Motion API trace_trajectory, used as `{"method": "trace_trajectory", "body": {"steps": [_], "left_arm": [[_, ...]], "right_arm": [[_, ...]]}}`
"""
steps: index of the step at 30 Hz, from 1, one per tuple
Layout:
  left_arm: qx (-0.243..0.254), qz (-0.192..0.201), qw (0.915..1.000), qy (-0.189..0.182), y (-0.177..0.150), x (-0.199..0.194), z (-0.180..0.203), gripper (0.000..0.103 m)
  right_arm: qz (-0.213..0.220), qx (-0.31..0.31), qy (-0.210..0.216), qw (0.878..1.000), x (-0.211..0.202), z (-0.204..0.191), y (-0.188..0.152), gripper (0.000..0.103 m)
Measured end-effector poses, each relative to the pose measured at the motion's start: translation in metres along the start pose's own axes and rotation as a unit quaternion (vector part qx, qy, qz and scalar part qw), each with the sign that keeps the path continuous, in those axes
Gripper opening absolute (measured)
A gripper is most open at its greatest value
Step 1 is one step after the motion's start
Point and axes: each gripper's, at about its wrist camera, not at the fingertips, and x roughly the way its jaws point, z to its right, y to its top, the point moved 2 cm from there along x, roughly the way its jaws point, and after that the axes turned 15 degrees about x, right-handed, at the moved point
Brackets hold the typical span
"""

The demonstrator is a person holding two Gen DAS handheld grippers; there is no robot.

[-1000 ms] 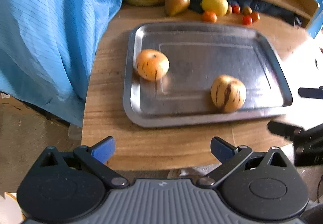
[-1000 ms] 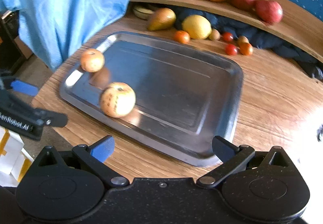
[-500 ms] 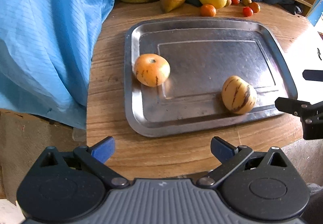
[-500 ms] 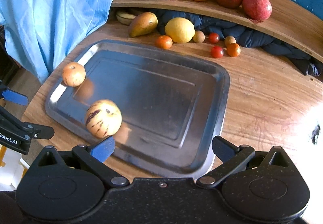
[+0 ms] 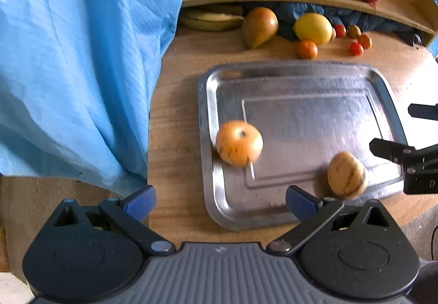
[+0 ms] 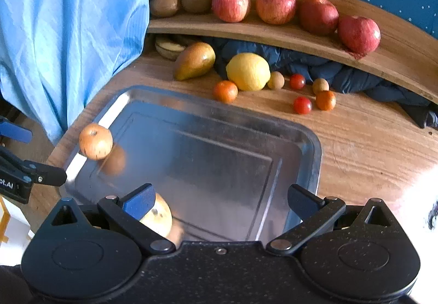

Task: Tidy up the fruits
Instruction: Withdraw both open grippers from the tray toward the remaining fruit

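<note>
now, by part:
change: both grippers closer to the tray (image 5: 306, 211) than half a second ago.
left gripper (image 5: 220, 201): fingers apart, empty.
right gripper (image 6: 220, 201): fingers apart, empty; striped yellow fruit (image 6: 158, 217) beside its left finger.
orange fruit (image 5: 238, 143): on the tray's left side, ahead of the left gripper.

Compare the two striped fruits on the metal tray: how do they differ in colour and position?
The orange fruit is deeper orange with faint marks, near the tray's left rim; the yellow fruit is paler with dark streaks, near the front rim. Both are roundish, lie loose on the tray, and neither is gripped.
</note>
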Motion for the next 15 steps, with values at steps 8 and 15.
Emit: {"method": "trace_trajectory", "body": {"steps": [8,15], "left_arm": [[0.015,0.024,0.9996,-0.003,0.023,0.000,-0.009,0.102],[0.027,0.042,0.9988,-0.004,0.042,0.010,-0.012,0.102]], "right_arm": [[0.017,0.011,0.008,1.000,0.004,-0.004,0.013,0.102],[0.021,0.019,0.008,1.000,0.010,-0.008,0.020,0.102]]}}
